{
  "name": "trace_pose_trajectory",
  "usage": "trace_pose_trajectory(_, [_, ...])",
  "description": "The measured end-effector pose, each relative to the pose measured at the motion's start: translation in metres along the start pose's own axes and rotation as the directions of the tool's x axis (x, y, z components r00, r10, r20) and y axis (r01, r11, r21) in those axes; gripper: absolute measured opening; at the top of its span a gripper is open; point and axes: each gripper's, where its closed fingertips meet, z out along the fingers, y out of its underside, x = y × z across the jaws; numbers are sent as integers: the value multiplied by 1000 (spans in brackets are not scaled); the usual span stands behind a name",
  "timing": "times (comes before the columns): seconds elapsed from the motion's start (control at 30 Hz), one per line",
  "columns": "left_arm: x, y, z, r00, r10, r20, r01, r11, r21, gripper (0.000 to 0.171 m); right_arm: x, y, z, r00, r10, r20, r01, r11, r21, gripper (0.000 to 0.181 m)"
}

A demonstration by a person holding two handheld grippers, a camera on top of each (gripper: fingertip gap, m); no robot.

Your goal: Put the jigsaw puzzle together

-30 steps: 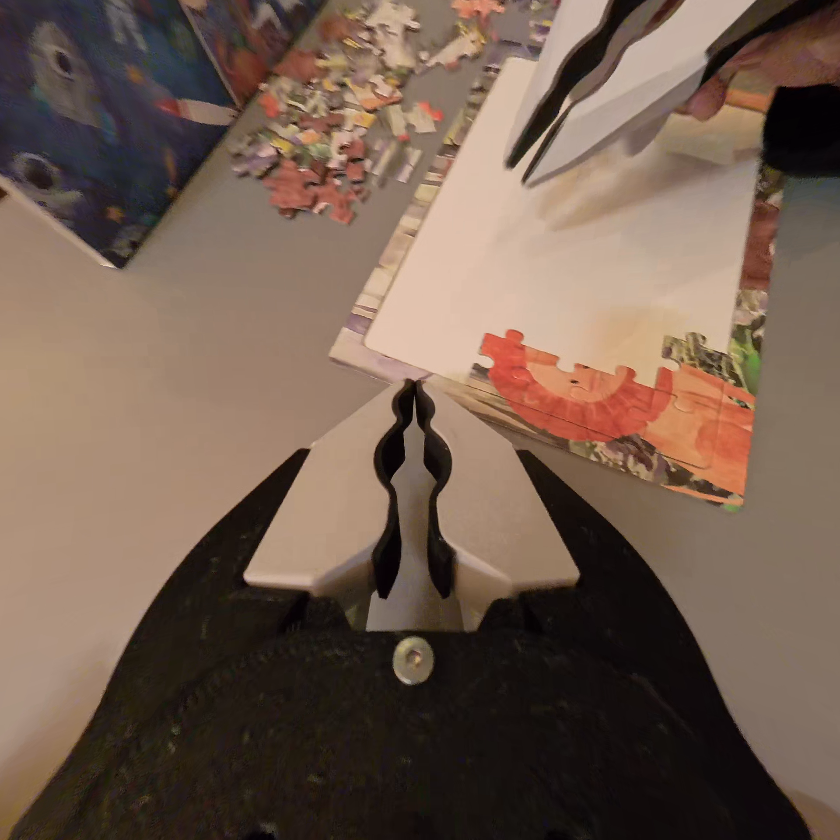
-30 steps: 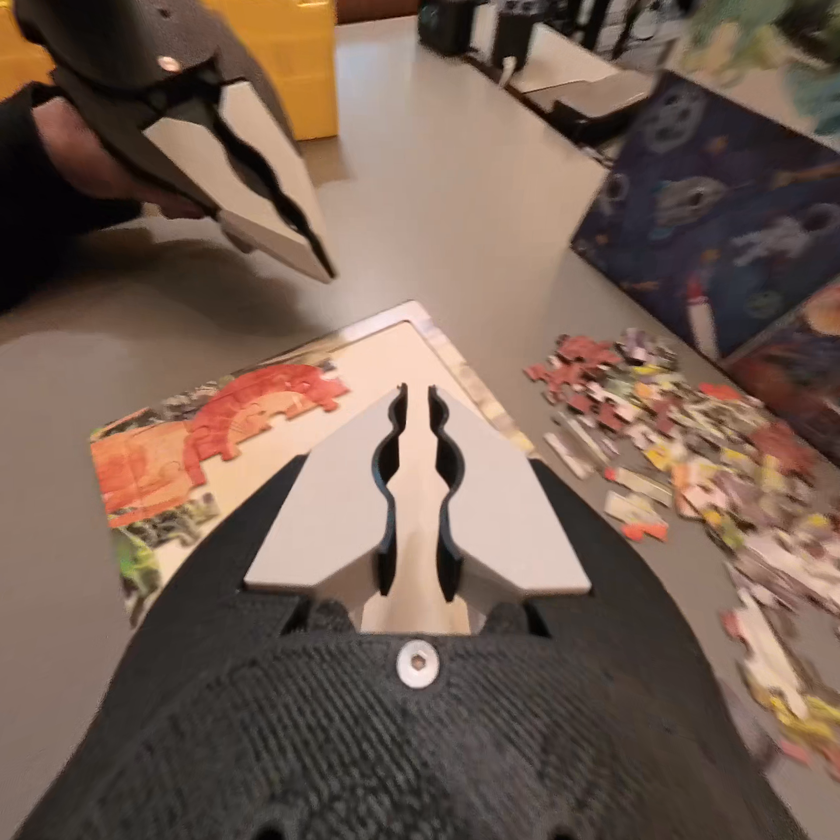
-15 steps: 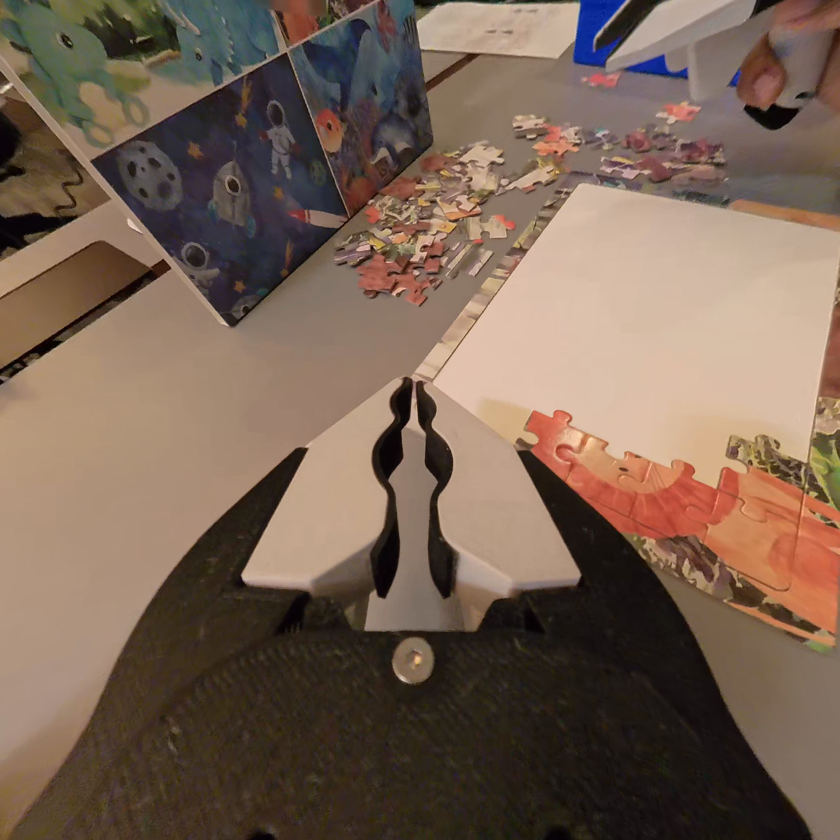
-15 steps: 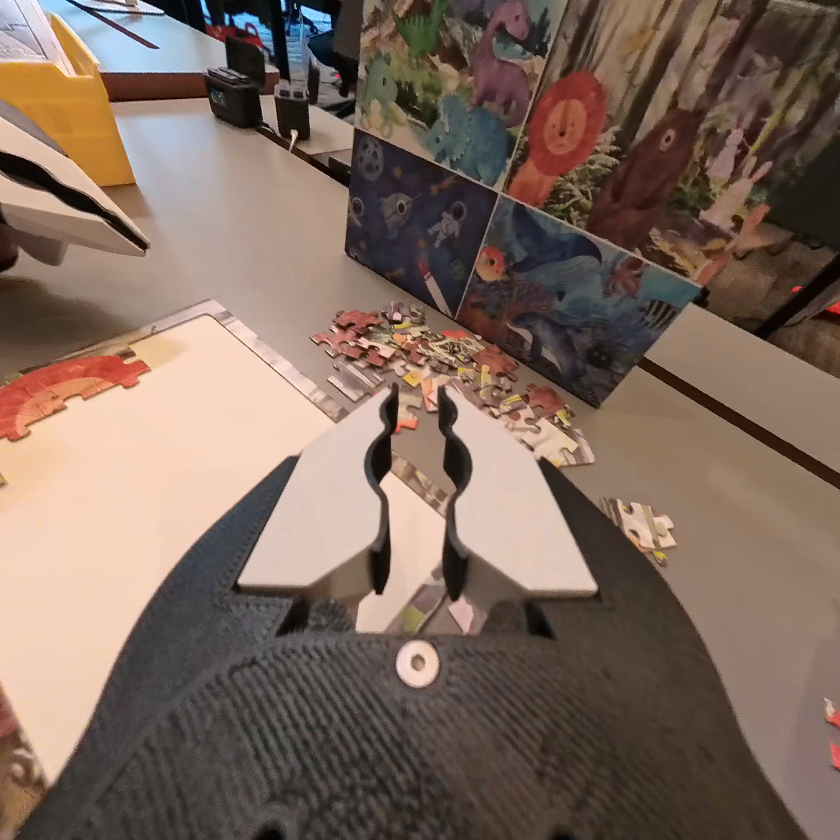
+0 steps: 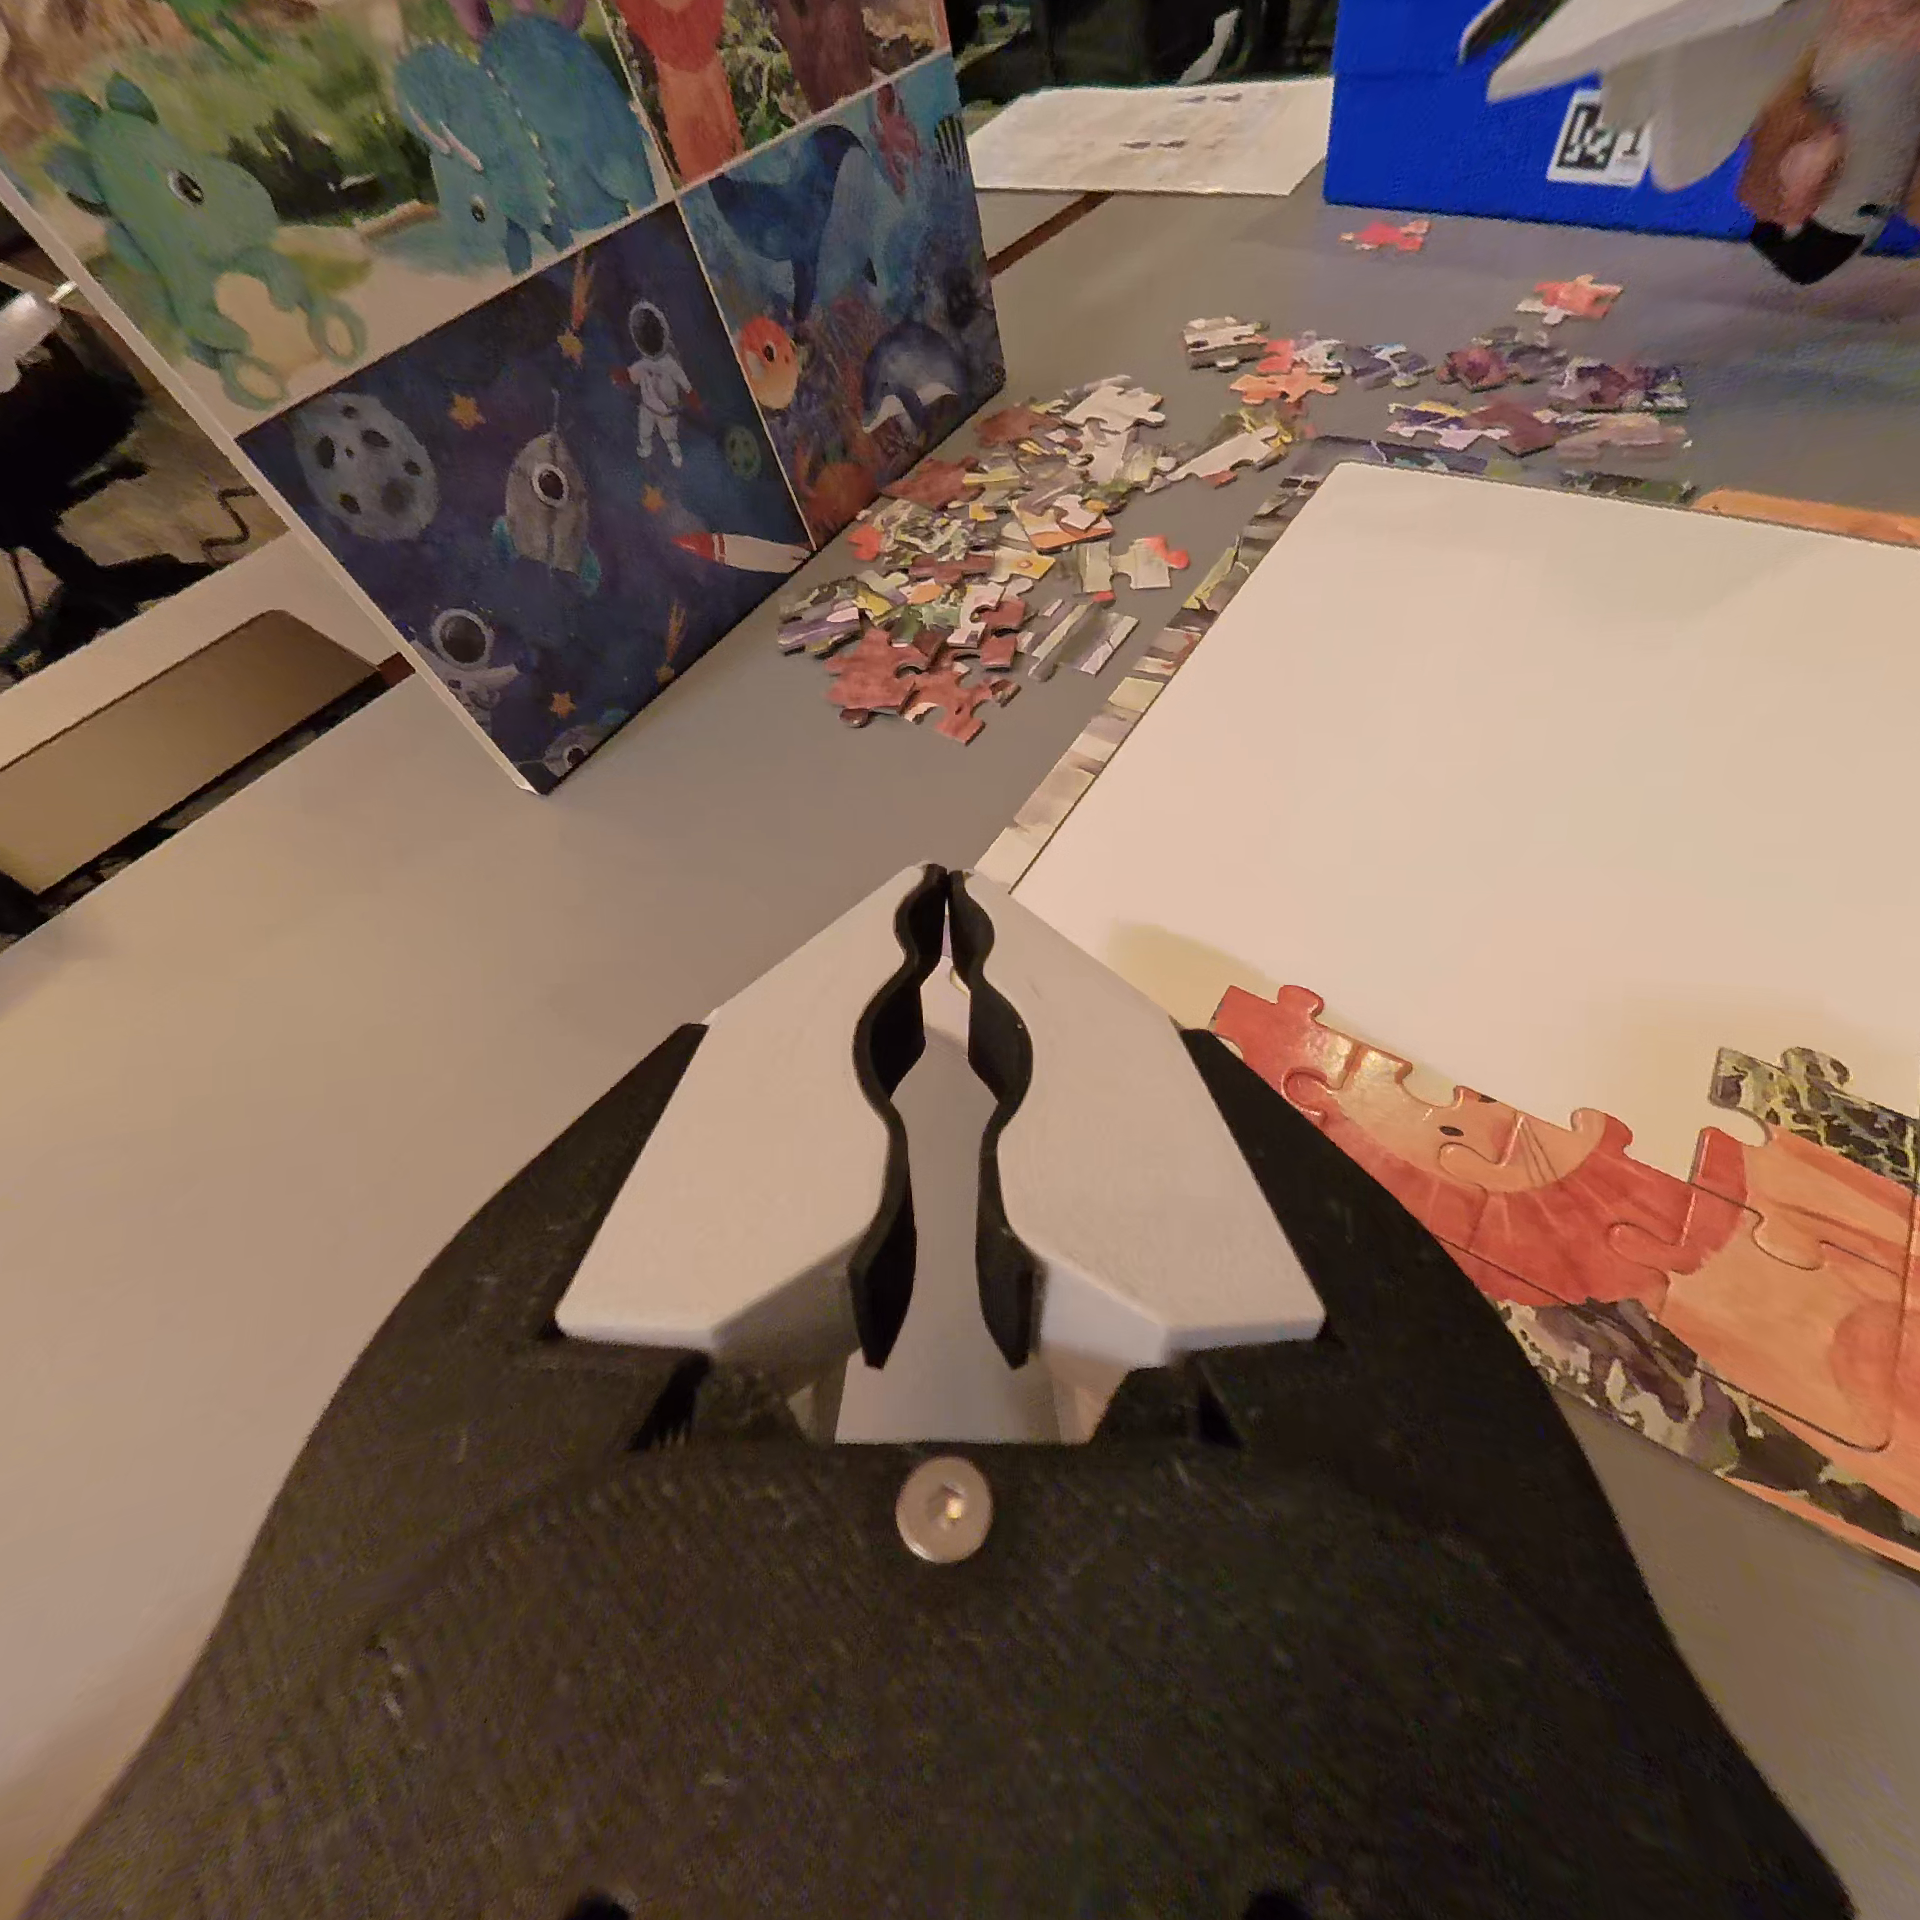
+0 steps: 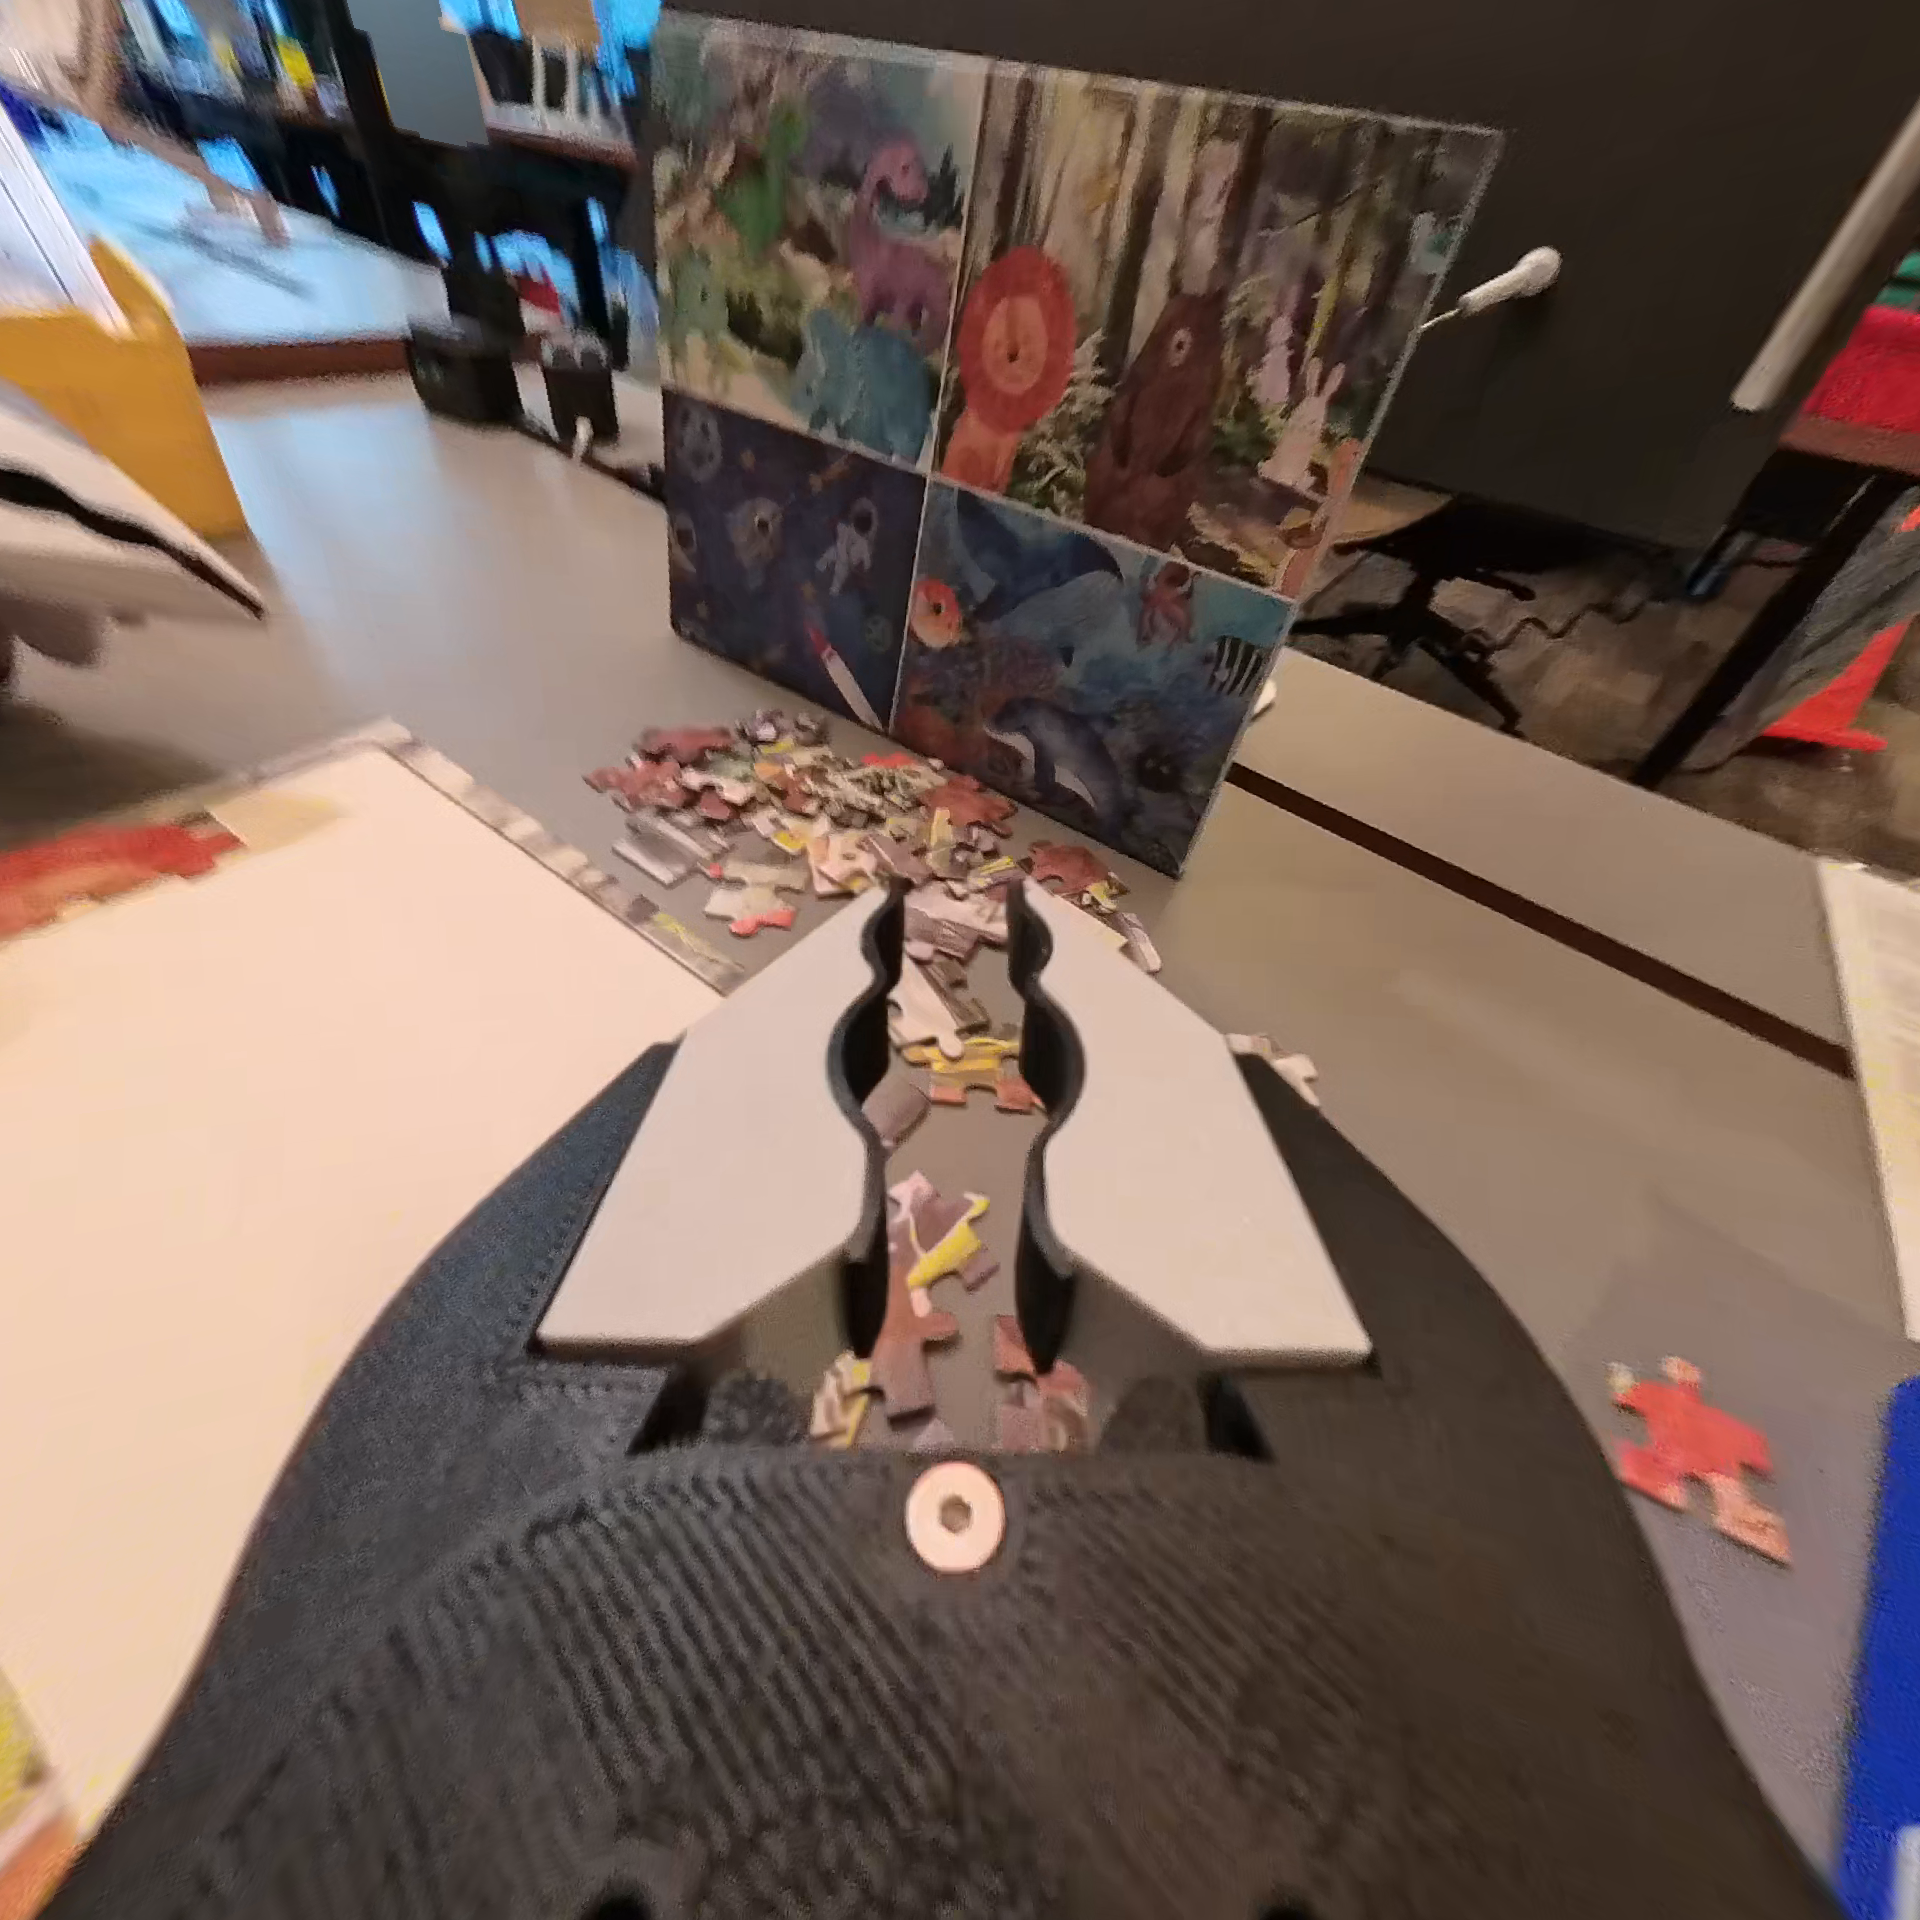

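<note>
A white puzzle board point(image 5: 1507, 748) lies on the grey table, with a joined strip of orange and red pieces point(image 5: 1579, 1226) along its near edge. It also shows in the right wrist view point(image 6: 260, 997). A heap of loose pieces point(image 5: 1018, 561) lies beside the board, also in the right wrist view point(image 6: 821, 821). My left gripper point(image 5: 943, 875) is shut and empty, at the board's near left corner. My right gripper point(image 6: 948, 902) is open and empty, held over loose pieces near the heap. It shows at the top right of the left wrist view point(image 5: 1662, 62).
A picture box point(image 5: 582, 436) with four scenes stands upright behind the heap, also in the right wrist view point(image 6: 1039, 436). A blue box point(image 5: 1538, 135) and white paper point(image 5: 1143, 135) lie far back. A lone red piece point(image 6: 1694, 1455) lies to the right. A yellow bin point(image 6: 104, 405) stands at the far left. Across from one pair of fingers to the other is roughly 30 cm.
My right gripper swung from over the board to over the loose pieces and its jaws opened wider. My left gripper stayed shut and pulled back and up from the board's corner.
</note>
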Motion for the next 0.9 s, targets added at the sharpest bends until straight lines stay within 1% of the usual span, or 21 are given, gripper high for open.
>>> trace_pose_trajectory(0.1, [1,5,1,1000,7,-7,-7,999,-34,0,-2,-8,-5,988,135,72,-139,988,64,19])
trace_pose_trajectory(0.17, [2,8,1,1000,18,-11,-18,999,-51,0,-3,-9,-5,980,170,99,-178,981,77,19])
trace_pose_trajectory(0.3, [5,13,2,999,16,-34,-19,996,-83,0,-1,-1,-1,986,150,68,-154,987,51,18])
trace_pose_trajectory(0.43, [5,13,1,999,-2,-51,-3,997,-79,0,-2,2,1,989,138,58,-140,989,44,17])
trace_pose_trajectory(0.57, [5,13,-1,998,-23,-64,18,997,-77,0,-2,-3,0,987,149,52,-152,986,68,16])
trace_pose_trajectory(0.77, [7,15,1,997,-20,-72,13,996,-90,0,10,-6,-6,989,150,-14,-148,985,84,16])
trace_pose_trajectory(0.9, [8,17,2,998,-7,-68,0,995,-104,0,14,-8,-9,983,184,-7,-183,978,104,16])
